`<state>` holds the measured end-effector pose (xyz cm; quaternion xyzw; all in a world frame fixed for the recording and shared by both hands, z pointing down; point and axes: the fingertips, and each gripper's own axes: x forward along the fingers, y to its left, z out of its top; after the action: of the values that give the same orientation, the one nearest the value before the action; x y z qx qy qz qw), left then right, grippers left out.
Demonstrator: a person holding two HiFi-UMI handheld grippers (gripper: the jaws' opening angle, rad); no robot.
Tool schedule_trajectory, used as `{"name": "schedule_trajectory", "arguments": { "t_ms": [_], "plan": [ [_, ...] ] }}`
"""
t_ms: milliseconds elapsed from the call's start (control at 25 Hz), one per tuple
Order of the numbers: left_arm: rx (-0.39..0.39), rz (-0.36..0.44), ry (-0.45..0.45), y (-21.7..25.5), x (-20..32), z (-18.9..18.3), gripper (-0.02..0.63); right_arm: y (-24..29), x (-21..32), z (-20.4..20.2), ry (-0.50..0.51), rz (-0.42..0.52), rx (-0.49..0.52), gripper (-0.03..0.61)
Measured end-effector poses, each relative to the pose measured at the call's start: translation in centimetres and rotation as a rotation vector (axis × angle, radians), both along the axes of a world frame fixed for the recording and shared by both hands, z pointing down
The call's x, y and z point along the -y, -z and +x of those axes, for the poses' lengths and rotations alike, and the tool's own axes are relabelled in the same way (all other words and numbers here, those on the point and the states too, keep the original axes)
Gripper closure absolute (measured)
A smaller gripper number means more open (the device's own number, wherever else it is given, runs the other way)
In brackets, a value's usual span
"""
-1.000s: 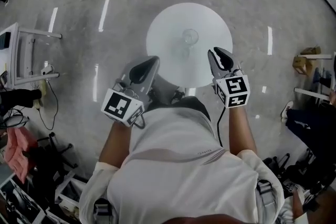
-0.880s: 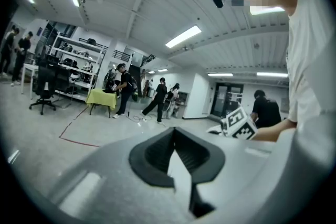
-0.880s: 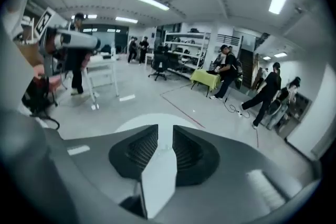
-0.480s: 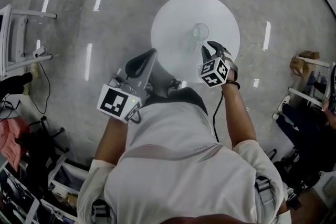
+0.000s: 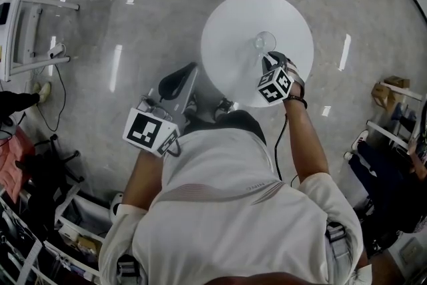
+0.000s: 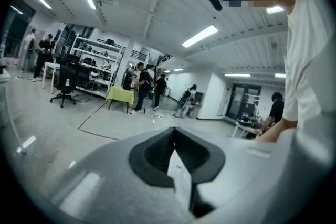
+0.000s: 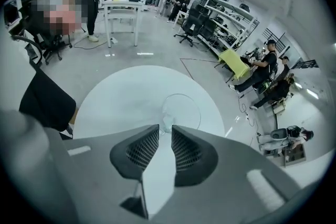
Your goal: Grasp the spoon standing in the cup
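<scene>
A clear glass cup (image 5: 263, 42) stands near the middle of a round white table (image 5: 230, 23). In the right gripper view the cup (image 7: 184, 107) sits just beyond the jaws, and a thin pale spoon handle (image 7: 166, 123) rises at its near rim. My right gripper (image 5: 268, 58) hangs over the table right beside the cup; its jaws (image 7: 165, 128) stand open by a narrow gap with the handle at their tips. My left gripper (image 5: 190, 73) is held off the table's left edge, shut and empty (image 6: 176, 147).
A white frame table (image 5: 20, 30) stands at far left and shelving (image 5: 393, 87) at far right, with boxes and clutter at lower left. The right gripper view shows a white desk (image 7: 121, 8), office chairs and several people beyond the table.
My right gripper has moved from the table's near edge forward over the table, up to the cup. The left gripper has stayed off the table's left edge.
</scene>
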<state>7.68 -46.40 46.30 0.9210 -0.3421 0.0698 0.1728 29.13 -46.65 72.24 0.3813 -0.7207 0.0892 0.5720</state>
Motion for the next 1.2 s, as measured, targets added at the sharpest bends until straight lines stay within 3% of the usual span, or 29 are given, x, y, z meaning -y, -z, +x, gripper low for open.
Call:
{"name": "schedule_trajectory", "arguments": {
  "t_ms": [80, 160, 600, 760, 920, 1080, 1200],
  "plan": [
    [0.0, 0.002, 0.003, 0.3, -0.1, -0.1, 0.612, 0.1, 0.1, -0.2, 0.0, -0.001, 0.001, 0.508],
    [0.007, 0.009, 0.002, 0.4, -0.2, 0.1, 0.612, 0.1, 0.1, -0.2, -0.015, -0.003, 0.01, 0.563],
    [-0.002, 0.051, -0.036, 1.9, -1.5, -0.4, 0.612, 5.5, -1.2, -0.8, -0.132, 0.1, 0.085, 0.566],
    [-0.019, 0.084, -0.096, 3.7, -2.0, 0.5, 0.612, 10.0, -2.3, -0.5, -0.235, 0.191, 0.17, 0.566],
    [-0.04, 0.116, -0.155, 5.3, -2.1, 2.4, 0.612, 15.8, -2.9, 0.1, -0.341, 0.312, 0.329, 0.566],
    [-0.06, 0.143, -0.217, 6.8, -2.9, 5.8, 0.612, 22.3, -4.2, 1.5, -0.349, 0.456, 0.397, 0.566],
    [-0.081, 0.187, -0.273, 9.0, -3.7, 5.8, 0.612, 28.2, -5.5, 0.4, -0.377, 0.597, 0.472, 0.566]
  ]
}}
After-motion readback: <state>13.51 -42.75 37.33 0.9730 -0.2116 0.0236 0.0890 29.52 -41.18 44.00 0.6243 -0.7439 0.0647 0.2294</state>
